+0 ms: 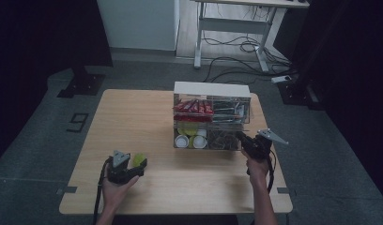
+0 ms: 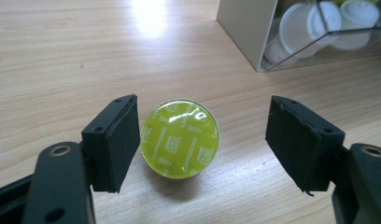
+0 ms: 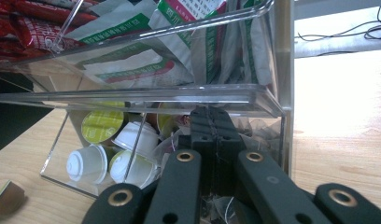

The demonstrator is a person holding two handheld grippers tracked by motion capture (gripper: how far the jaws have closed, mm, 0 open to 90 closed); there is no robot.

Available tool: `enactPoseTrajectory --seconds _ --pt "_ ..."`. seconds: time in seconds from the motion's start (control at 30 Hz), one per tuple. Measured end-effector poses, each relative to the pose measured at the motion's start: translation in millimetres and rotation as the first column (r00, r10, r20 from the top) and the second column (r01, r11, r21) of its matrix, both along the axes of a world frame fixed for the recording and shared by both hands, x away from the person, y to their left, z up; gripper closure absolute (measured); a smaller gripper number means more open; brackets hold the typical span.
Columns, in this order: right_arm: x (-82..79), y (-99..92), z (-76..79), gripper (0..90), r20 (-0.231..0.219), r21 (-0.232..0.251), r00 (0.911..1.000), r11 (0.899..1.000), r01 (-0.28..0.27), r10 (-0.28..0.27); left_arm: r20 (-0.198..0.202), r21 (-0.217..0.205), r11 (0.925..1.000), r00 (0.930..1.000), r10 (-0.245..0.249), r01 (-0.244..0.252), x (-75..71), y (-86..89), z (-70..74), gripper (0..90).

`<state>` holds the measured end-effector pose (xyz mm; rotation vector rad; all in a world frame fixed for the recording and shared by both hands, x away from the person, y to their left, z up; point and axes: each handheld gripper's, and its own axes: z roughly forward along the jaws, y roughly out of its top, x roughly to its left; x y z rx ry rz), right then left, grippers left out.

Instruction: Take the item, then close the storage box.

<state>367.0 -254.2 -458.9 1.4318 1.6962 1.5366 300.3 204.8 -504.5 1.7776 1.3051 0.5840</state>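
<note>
Desk [image 1: 255, 4] and floor cables [image 1: 236, 51] behind

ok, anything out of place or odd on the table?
One green coffee capsule lies loose on the table, between the open left tongs, while the other capsules sit in the clear organizer. Nothing looks spilled or damaged.

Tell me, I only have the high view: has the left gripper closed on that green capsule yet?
Observer: No. The left gripper is open, and the green capsule lies on the table between its pads.
Operator: Any print on the capsule?
Observer: Its foil lid says "Cappuccino" several times.
Operator: And the right gripper?
Observer: The right gripper is shut, with its tips at the clear box, just under the shelf edge. I cannot tell whether they pinch anything.
</note>
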Motion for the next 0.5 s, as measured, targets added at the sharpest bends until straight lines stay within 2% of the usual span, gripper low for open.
enactPoseTrajectory --seconds 0.33,0.5 --pt "-2.2 0.8 -2.0 88.7 -0.006 -0.011 1.0000 1.000 -0.001 0.001 -0.021 -0.004 0.9999 0.9997 0.014 -0.014 -4.2 7.1 -0.2 29.5" --pt "-3.2 2.0 -3.5 88.4 -0.009 -0.016 1.0000 1.000 -0.001 0.001 -0.017 -0.008 0.9998 0.9997 0.019 -0.019 -6.9 10.0 0.9 29.8"
